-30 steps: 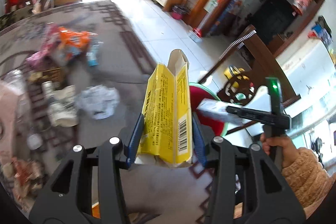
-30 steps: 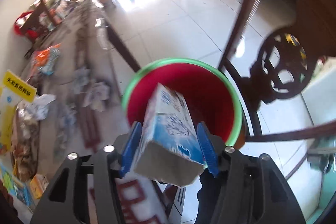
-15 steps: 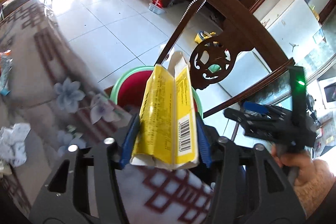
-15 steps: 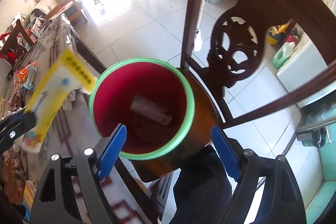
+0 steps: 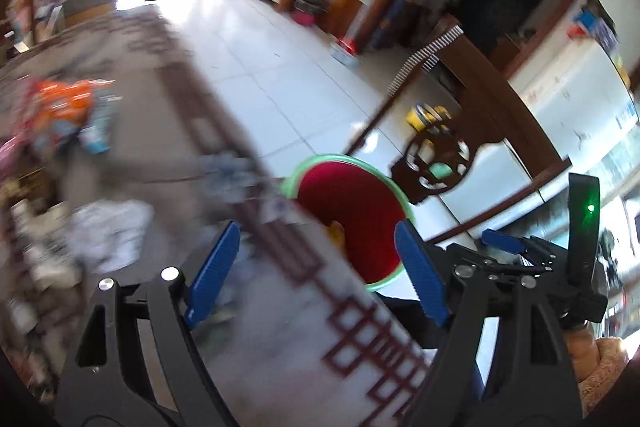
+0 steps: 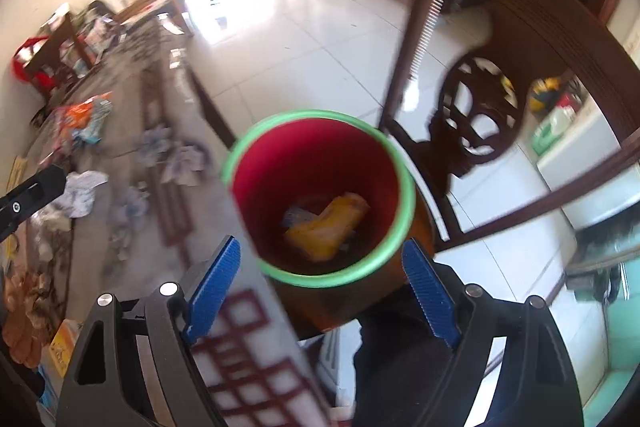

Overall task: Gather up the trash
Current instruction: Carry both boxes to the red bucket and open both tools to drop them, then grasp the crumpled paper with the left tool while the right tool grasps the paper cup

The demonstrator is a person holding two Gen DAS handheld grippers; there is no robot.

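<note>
A flattened yellow carton (image 6: 326,225) lies slantwise at the bottom of the red, green-rimmed plastic bin (image 6: 406,195) beside the bench (image 6: 132,211); left hand-held gripper (image 5: 316,271) and right hand-held gripper (image 6: 320,287) both gape wide, empty.

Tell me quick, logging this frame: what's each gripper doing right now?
Left gripper: open, holding nothing.
Right gripper: open, holding nothing, above the red bin, where the yellow box lies.
</note>
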